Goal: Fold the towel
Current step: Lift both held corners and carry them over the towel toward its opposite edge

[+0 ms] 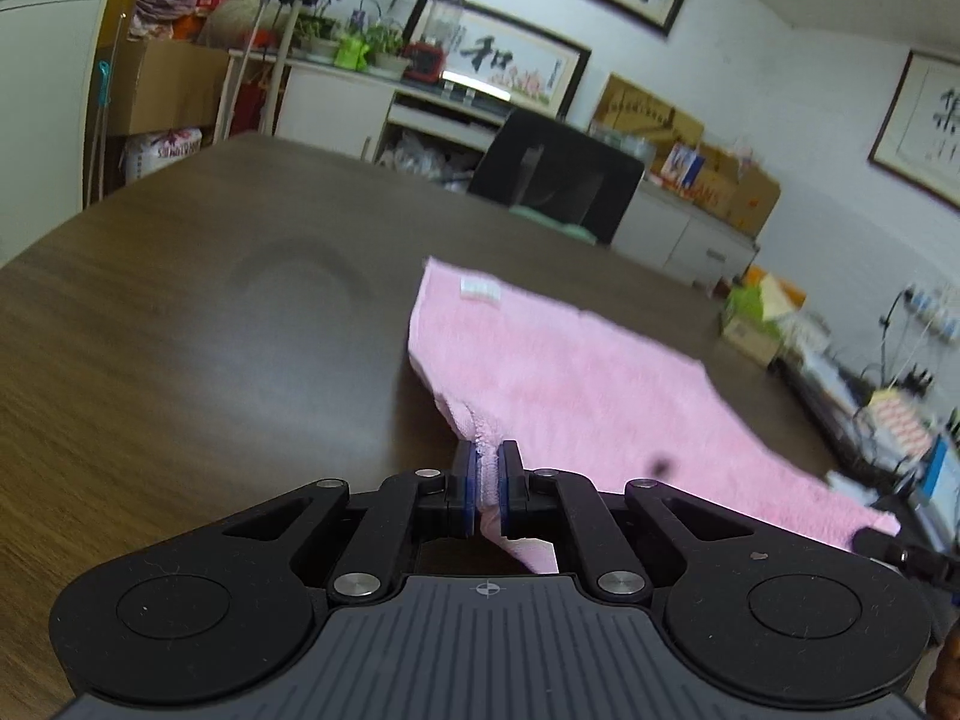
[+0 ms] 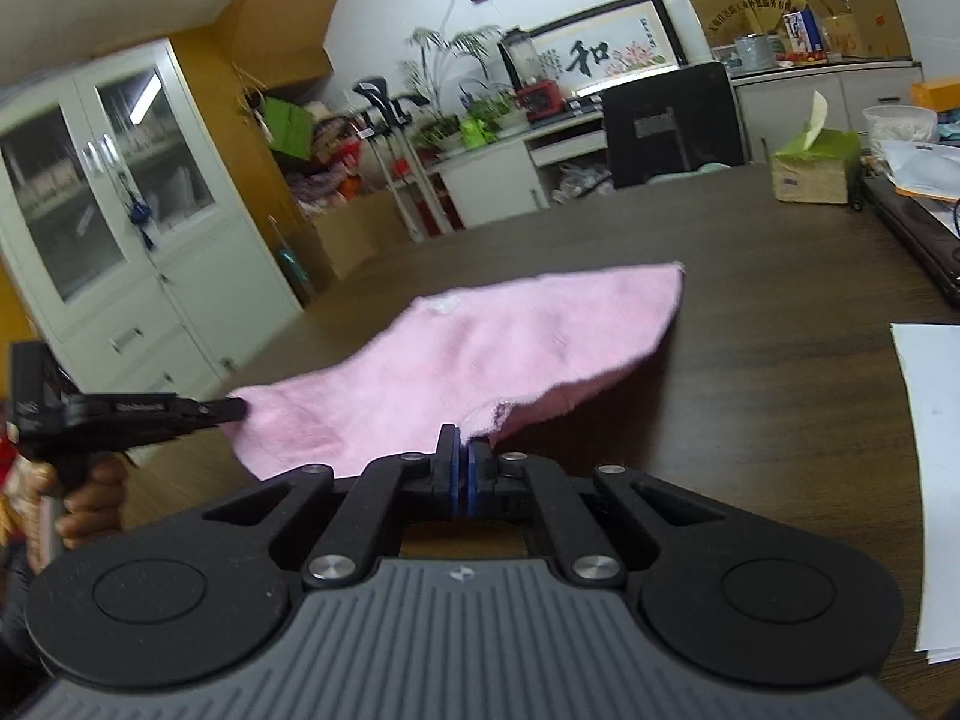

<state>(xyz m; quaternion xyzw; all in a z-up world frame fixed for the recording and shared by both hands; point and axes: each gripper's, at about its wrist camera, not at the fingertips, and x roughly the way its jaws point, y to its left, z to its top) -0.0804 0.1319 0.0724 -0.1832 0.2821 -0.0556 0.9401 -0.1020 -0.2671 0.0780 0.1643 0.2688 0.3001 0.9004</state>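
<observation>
Towel [image 1: 576,372] pink, near corners pinched in closed jaws of both grippers, above table [image 1: 180,312]

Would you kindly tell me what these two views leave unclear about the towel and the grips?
- Left wrist view: the towel corner in the right tool is cut off at the frame's right edge.
- Right wrist view: the towel's underside is hidden by its own raised cloth.
- Both views: the label is too blurred to read.
</observation>
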